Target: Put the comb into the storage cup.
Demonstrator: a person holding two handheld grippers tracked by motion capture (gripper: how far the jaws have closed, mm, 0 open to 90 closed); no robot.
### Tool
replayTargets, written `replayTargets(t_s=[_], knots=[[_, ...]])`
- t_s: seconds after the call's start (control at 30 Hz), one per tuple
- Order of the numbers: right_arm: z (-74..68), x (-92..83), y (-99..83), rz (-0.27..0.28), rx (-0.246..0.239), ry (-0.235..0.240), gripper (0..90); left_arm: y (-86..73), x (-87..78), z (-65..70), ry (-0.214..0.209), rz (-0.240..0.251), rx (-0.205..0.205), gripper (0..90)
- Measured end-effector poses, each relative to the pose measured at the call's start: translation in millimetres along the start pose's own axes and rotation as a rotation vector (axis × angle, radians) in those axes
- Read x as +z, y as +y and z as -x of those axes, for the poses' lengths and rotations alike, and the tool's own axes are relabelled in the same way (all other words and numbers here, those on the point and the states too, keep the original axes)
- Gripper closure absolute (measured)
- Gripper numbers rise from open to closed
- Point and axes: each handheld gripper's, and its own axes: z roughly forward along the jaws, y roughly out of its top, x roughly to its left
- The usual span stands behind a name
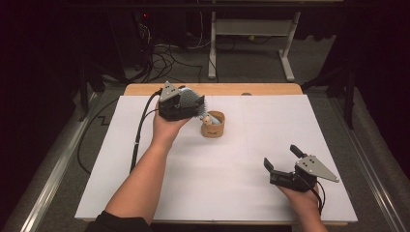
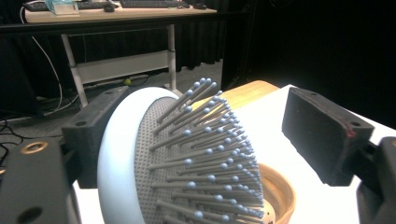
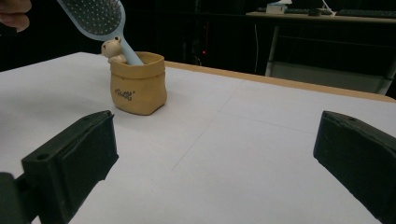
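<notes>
A light blue hairbrush [image 1: 197,100] with grey bristles stands tilted, its handle down in a small tan pouch-shaped pot [image 1: 213,124] at mid-table. A little bear figure [image 3: 112,49] sits at the pot's rim. My left gripper [image 1: 187,105] is around the brush head [image 2: 187,158]. The head's white back rests against one jaw, and the other jaw stands clear of the bristle tips, so the gripper is open. My right gripper [image 1: 281,156] rests open and holding nothing near the table's front right, pointing toward the pot [image 3: 137,84].
A white sheet [image 1: 241,193] covers the wooden table [image 1: 270,89]. Behind the table stand a white desk frame [image 1: 251,29] and loose cables [image 1: 169,53] on the floor. A black cable [image 1: 140,125] trails from my left gripper across the sheet.
</notes>
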Motion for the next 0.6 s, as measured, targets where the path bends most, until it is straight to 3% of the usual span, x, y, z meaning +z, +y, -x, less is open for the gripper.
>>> replayTargets(t_s=[0.27,0.47,0.6], knots=[[0.3,0.1,0.0,-0.001,-0.001,0.001,0.1,0.4,-1.1,-0.8,0.002,0.000,0.000,11.4],[-0.5,0.5,0.1,-0.005,-0.002,0.001,0.1,0.3,-5.1,-1.8,-0.007,0.011,-0.015,0.7],[-0.8,0.5,0.2,-0.004,-0.003,0.000,0.1,0.7,-9.1,-3.4,-0.018,0.020,-0.019,0.0]])
